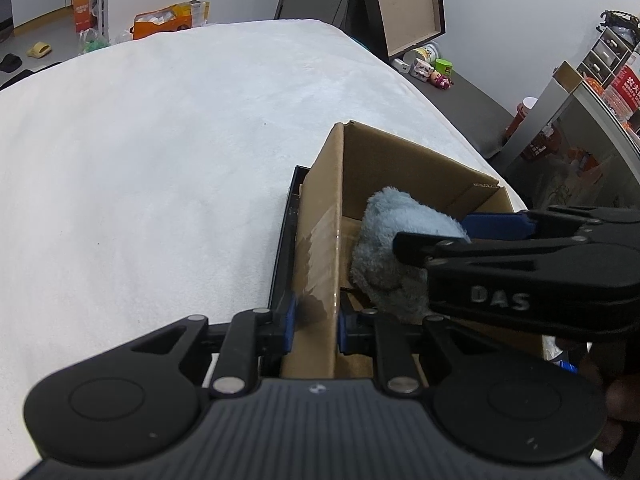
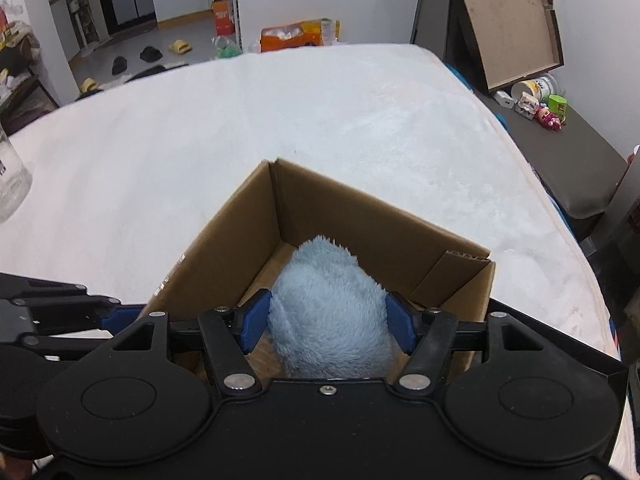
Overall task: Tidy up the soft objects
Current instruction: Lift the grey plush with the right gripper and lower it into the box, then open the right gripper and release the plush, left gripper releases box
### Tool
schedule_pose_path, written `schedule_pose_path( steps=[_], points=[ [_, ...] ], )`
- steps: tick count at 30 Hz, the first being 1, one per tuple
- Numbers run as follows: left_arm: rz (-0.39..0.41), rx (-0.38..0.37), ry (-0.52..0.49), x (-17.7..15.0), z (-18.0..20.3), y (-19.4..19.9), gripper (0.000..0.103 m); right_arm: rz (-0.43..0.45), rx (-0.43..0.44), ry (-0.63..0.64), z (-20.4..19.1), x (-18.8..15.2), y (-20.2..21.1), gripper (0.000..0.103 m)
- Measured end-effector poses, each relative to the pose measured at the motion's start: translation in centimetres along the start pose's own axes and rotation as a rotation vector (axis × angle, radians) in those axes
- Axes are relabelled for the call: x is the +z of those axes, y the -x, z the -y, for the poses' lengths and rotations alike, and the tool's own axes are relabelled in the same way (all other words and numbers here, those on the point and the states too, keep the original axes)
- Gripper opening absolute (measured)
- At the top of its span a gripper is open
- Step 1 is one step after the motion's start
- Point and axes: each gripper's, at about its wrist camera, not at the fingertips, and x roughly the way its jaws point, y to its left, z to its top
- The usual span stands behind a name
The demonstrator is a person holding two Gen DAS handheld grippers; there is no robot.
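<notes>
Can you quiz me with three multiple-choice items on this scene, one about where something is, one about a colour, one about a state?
1. Where is the fluffy plush toy?
A. lying on the white fleece blanket
B. over the open brown cardboard box, between the right gripper's blue pads
C. on the floor

2. What colour is the plush toy?
A. light blue
B. orange
C. green

3. What is the left gripper doing?
A. hanging open in the air
B. clamping the wall of the cardboard box
C. holding the toy

Answers:
1 B, the right gripper pinches the toy above the box interior, with the blanket bare around the box.
2 A, its fur is pale blue in both views.
3 B, the box wall stands between its blue pads.
</notes>
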Motion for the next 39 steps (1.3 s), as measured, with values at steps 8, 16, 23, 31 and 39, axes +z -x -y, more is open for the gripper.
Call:
schedule_pose_path(
  steps=[8,16,23,31,39],
  points=[
    [-0.016,0.040,-0.023,-0.1,0.8,0.1,0.029,0.051,-0.003,-0.051,1.6,-0.1,3.2,0.069],
    [0.018,0.064,-0.050,-0.5,2.0,1.9,0.066,0.120,-0.027,-0.064,3.0,-1.0,6.7,0.074],
    [0.006,0.085,-0.119,-1.2,4.1,2.7,0.079,0.145,-0.044,-0.170,5.9,-3.4,8.3,0.084],
    [-0.044,0.121,-0.199,-2.3,6.1,2.8,0.079,0.111,-0.046,-0.268,9.2,-6.9,9.0,0.089],
    [-0.062,0.180,-0.228,-2.7,7.0,3.2,0.080,0.105,-0.061,-0.354,12.0,-10.4,9.6,0.096]
  ],
)
